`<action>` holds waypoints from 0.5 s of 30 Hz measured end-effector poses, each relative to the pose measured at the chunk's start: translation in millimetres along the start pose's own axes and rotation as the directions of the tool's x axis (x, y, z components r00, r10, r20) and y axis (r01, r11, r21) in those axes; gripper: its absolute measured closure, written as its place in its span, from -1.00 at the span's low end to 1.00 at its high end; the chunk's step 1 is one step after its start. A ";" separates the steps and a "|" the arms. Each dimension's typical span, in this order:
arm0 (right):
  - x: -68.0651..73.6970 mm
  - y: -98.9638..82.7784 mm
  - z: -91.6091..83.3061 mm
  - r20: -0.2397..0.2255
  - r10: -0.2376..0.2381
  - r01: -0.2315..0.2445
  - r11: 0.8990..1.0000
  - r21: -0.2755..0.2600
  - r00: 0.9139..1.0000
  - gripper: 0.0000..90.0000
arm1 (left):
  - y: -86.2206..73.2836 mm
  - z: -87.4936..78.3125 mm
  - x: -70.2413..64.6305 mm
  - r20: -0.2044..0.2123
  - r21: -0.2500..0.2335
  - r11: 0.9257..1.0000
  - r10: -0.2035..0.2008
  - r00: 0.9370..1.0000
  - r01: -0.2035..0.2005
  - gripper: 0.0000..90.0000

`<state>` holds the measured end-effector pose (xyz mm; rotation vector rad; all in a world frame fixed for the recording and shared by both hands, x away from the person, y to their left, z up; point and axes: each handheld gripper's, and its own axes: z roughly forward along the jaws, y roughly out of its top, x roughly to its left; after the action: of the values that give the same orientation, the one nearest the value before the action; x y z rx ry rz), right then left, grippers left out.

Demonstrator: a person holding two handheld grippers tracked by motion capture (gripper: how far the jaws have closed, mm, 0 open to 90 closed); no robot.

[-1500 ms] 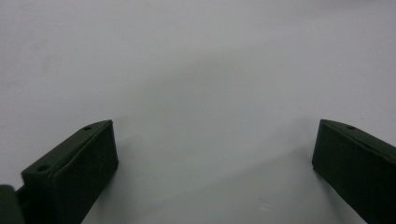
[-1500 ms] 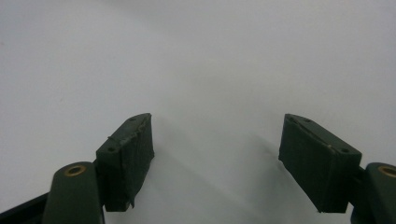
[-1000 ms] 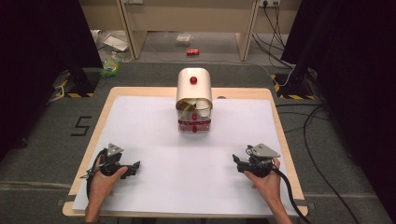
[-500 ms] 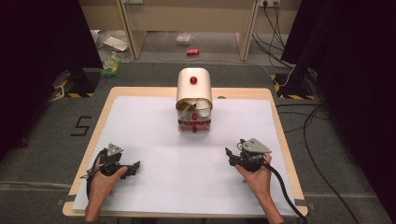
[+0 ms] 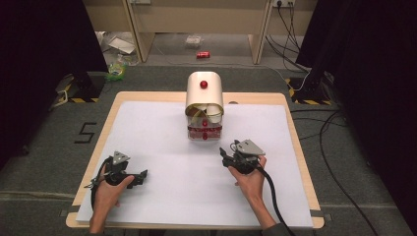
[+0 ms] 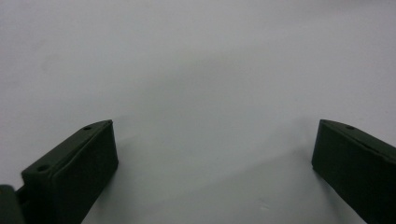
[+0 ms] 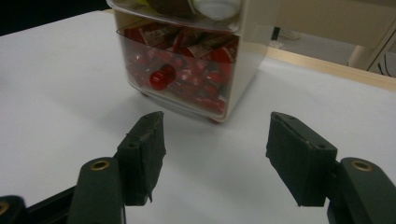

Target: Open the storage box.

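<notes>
A cream box with a rounded lid and a red knob (image 5: 203, 84) stands at the back middle of the white-covered table (image 5: 147, 132). Its clear lower drawer (image 7: 187, 70) holds red packets and has a red ball knob (image 7: 159, 79) on its front. My right gripper (image 5: 225, 157) sits just in front and to the right of the box and points at the drawer. Its jaws (image 7: 215, 154) are open with nothing between them, and they have just been closing. My left gripper (image 5: 140, 176) rests open near the front left, over bare table (image 6: 215, 70).
The table's wooden rim (image 5: 300, 162) borders the white sheet. A cable (image 5: 269, 191) trails from the right gripper toward the front edge. Beyond the table on the floor are a red can (image 5: 202, 54), scattered litter (image 5: 118, 46) and cables (image 5: 324, 132).
The right hand has moved left and forward, from the right front toward the box's drawer. Its jaws look a little narrower. The left hand has stayed put.
</notes>
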<state>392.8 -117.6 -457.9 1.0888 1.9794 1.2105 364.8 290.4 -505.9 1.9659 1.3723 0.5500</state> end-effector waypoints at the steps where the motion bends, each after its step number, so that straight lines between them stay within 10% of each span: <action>1: 2.5 0.8 1.9 0.004 -0.003 0.003 1.000 -0.005 1.000 -0.13 | 0.0 0.0 0.0 0.000 0.000 1.000 0.000 1.000 0.000 -1.00; 15: 21.2 3.0 25.4 0.031 0.017 -0.016 0.999 -0.028 0.999 0.03 | 0.0 0.0 0.1 0.001 -0.001 1.000 -0.001 1.000 0.001 -1.00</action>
<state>403.2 -87.5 -467.1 1.1059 1.9285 1.2190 364.9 290.5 -505.9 1.9641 1.3726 0.5487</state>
